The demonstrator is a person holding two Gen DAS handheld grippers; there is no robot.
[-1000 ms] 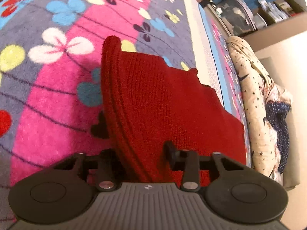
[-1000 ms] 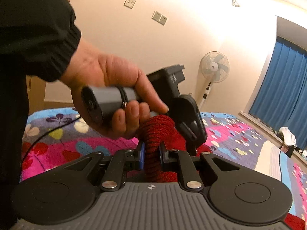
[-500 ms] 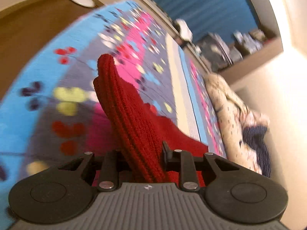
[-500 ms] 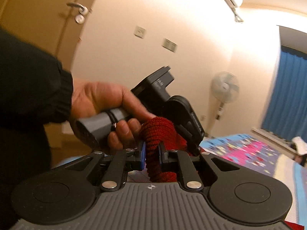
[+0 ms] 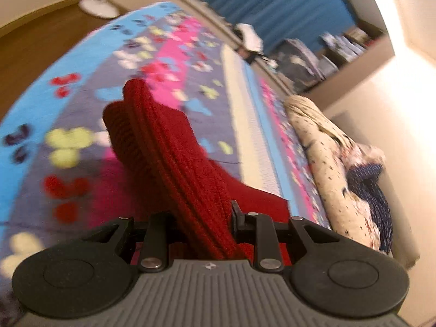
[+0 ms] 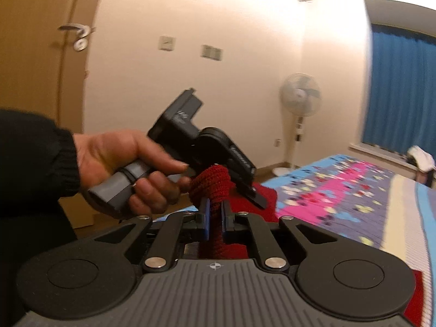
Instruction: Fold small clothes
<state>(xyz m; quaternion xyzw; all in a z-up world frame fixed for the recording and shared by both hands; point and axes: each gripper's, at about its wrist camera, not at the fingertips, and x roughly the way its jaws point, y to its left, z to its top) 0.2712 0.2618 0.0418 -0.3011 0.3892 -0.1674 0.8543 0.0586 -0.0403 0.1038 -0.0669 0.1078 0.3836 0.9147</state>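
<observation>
A red knitted garment [image 5: 174,150] hangs in folds over the flowered bedspread [image 5: 152,51]. My left gripper [image 5: 203,218] is shut on its bunched edge, lifted above the bed. My right gripper [image 6: 215,212] is shut on another bunched part of the same red garment [image 6: 212,182]. In the right wrist view the left gripper [image 6: 212,150], held in a hand, sits just beyond my right fingertips and also clamps the red knit. The rest of the garment trails down to the bed.
A cream patterned duvet [image 5: 324,147] and a dark blue cloth [image 5: 373,190] lie along the bed's right side by the wall. A standing fan [image 6: 299,95], a door [image 6: 41,54] and blue curtains [image 6: 403,92] ring the room. Wooden floor [image 5: 35,43] lies left of the bed.
Both grippers have risen and tilted with the red garment still held; the left view now shows the bed's far end and floor, the right view more wall and door.
</observation>
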